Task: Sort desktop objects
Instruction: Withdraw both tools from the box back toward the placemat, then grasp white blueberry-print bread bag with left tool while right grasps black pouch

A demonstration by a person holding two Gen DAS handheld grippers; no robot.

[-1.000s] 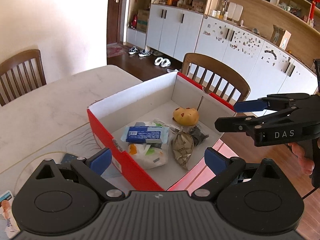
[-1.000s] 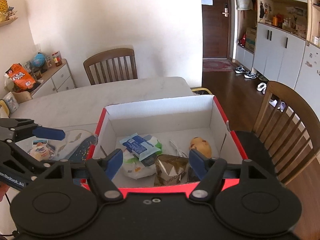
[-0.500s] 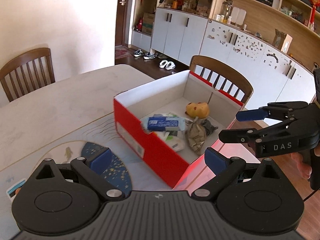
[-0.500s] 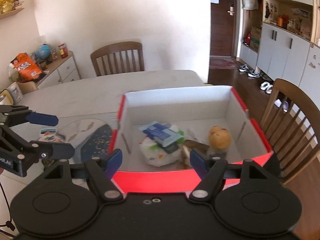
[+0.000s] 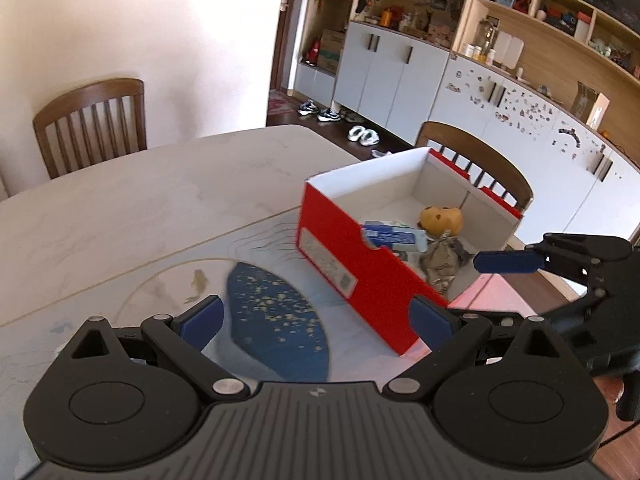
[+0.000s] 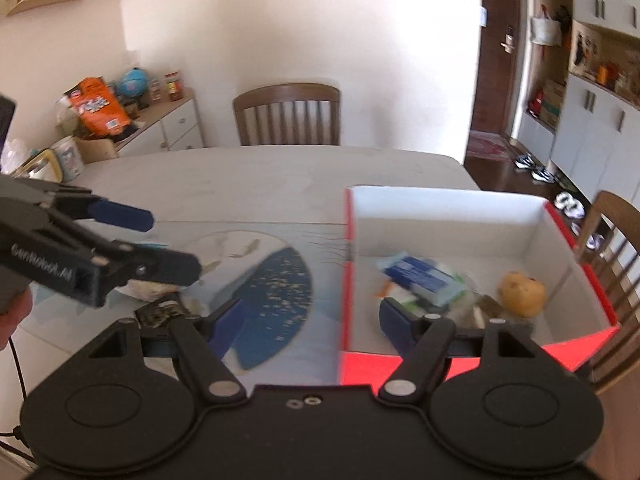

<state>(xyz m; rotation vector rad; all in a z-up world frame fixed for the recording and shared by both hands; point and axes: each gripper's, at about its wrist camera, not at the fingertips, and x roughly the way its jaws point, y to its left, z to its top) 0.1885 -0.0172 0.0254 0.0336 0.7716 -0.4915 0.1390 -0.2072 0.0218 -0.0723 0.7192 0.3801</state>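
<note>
1. We read both tools as empty. The left gripper [image 5: 316, 320] has its jaws spread wide with nothing between them, and the right gripper [image 6: 308, 322] stands equally wide and bare.
2. We locate the container: the red box [image 6: 452, 364] sits at the right end of the table [image 6: 248, 176], on the edge of the printed mat [image 6: 272, 280]. It already holds a blue-and-white packet [image 6: 420, 278], a yellow toy [image 6: 522, 294] and a crumpled brown wrapper [image 5: 440, 262].
3. We locate the remaining work. In the right wrist view a pale rounded item [image 6: 146, 290] and a dark speckled item [image 6: 158, 312] lie on the mat, well apart from the box and partly hidden below the left tool; we cannot identify them.
4. We judge the step in hand to be the approach to these items. The left tool is the nearer, so it takes the pick.
5. We keep the jaws wide until both pads straddle one item only, since the two lie just beside each other.
6. We hold the right tool clear of the box opening so the carry path stays free.
</note>
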